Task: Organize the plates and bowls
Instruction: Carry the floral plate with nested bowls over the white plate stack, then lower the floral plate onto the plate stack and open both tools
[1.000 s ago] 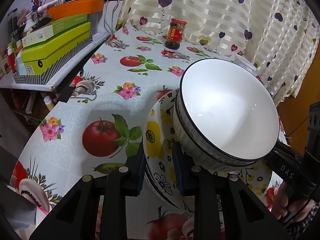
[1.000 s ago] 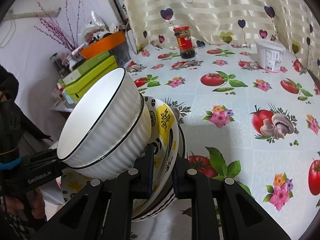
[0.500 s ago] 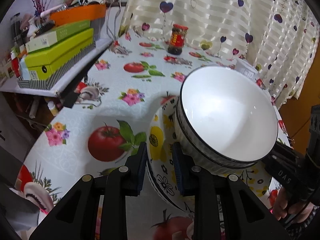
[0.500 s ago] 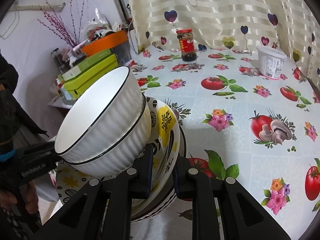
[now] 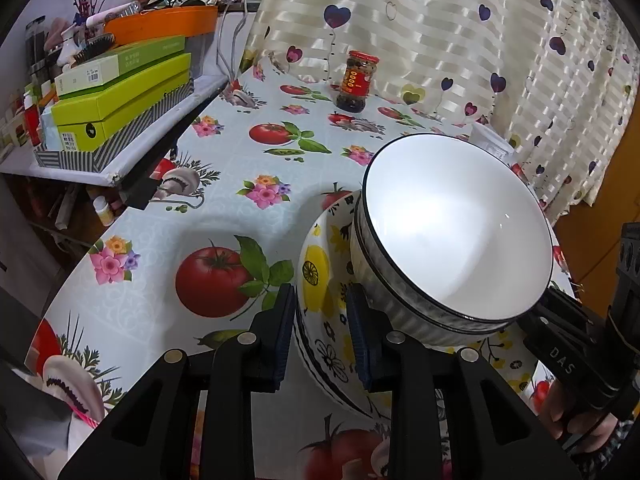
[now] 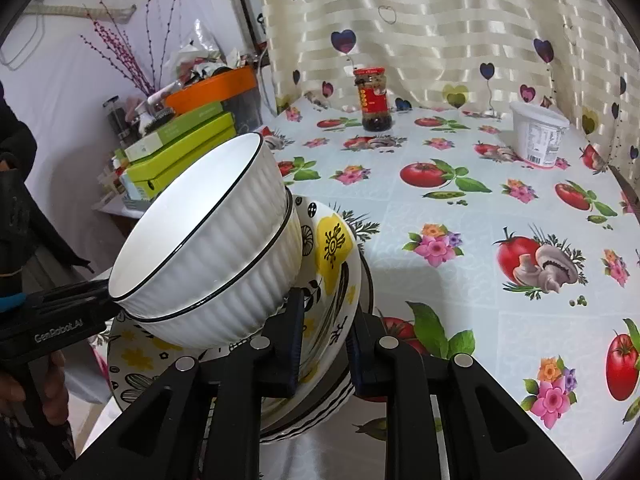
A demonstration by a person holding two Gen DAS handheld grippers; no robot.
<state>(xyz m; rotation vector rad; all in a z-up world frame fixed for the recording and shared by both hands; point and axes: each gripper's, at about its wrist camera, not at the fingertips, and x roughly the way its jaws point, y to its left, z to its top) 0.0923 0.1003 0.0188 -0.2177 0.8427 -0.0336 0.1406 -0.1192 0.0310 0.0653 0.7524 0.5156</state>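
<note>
A stack of flower-patterned plates (image 5: 320,280) carries two nested white ribbed bowls (image 5: 452,232) with black rims. My left gripper (image 5: 320,328) is shut on the stack's near rim. My right gripper (image 6: 322,340) is shut on the opposite rim of the same plates (image 6: 332,256), and the bowls (image 6: 224,252) lean towards the left in that view. The stack is held above the tomato-print tablecloth (image 5: 224,208). Each gripper's body shows in the other's view.
A red-lidded sauce jar (image 6: 376,100) stands at the table's far edge by the curtain. A white plastic tub (image 6: 538,134) stands far right. Green boxes (image 5: 120,96) and an orange tray (image 5: 160,26) sit on a shelf to the left.
The stack has been lifted and carried slightly back from the jar with both grippers holding it. The bowls stay nested on the plates.
</note>
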